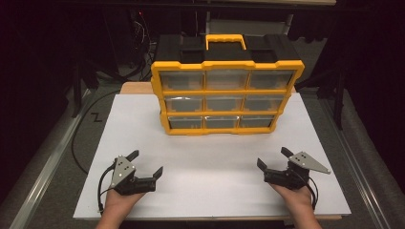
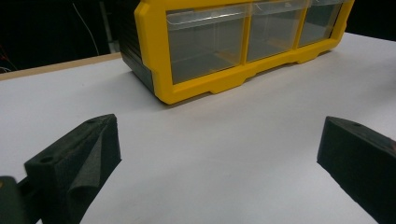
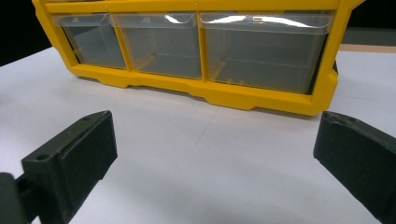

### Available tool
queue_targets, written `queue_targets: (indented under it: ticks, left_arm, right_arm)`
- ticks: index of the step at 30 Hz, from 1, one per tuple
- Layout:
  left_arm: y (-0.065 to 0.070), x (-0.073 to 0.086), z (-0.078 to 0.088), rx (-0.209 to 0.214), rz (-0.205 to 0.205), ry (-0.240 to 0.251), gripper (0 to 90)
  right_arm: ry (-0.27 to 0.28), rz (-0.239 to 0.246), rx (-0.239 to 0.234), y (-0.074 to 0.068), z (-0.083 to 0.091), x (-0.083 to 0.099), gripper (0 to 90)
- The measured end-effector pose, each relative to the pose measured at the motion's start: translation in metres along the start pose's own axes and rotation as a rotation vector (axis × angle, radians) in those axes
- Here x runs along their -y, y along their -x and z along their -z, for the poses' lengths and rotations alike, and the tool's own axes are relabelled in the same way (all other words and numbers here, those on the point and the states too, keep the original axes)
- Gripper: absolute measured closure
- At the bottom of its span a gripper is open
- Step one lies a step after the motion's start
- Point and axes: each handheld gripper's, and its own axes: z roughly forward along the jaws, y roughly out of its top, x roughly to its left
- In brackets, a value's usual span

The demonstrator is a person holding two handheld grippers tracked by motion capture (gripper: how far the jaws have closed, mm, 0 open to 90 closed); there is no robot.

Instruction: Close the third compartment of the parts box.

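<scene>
A yellow and black drawer cabinet (image 1: 224, 93) with a yellow handle stands upright at the back of the white board (image 1: 210, 167). It holds three rows of clear plastic drawers, all pushed in. My left gripper (image 1: 145, 162) rests near the front left, open, nothing between its jaws. My right gripper (image 1: 273, 158) rests near the front right, also open and empty. In the left gripper view the cabinet's bottom row (image 2: 243, 39) lies ahead to the right. The right gripper view faces the bottom drawers (image 3: 187, 46) straight on.
The white board lies on a wooden table whose edge (image 1: 136, 87) shows behind the cabinet at left. Metal rails (image 1: 43, 176) run along both sides. A black cable (image 1: 79, 143) loops on the floor at left. Dark space surrounds the table.
</scene>
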Motion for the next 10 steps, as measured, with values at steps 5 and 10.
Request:
queue_targets:
  ticks: [5,10]
  left_arm:
    - [0.0004,-0.0002,0.0000,0.002,-0.003,0.002,0.4]
    - [0.0003,-0.0002,-0.0003,0.001,-0.001,0.000,0.4]
  right_arm:
    - [0.003,-0.015,0.014,0.0046,0.0003,0.0013,0.7]
    - [0.001,-0.012,0.017,0.0047,-0.0003,0.0016,0.7]
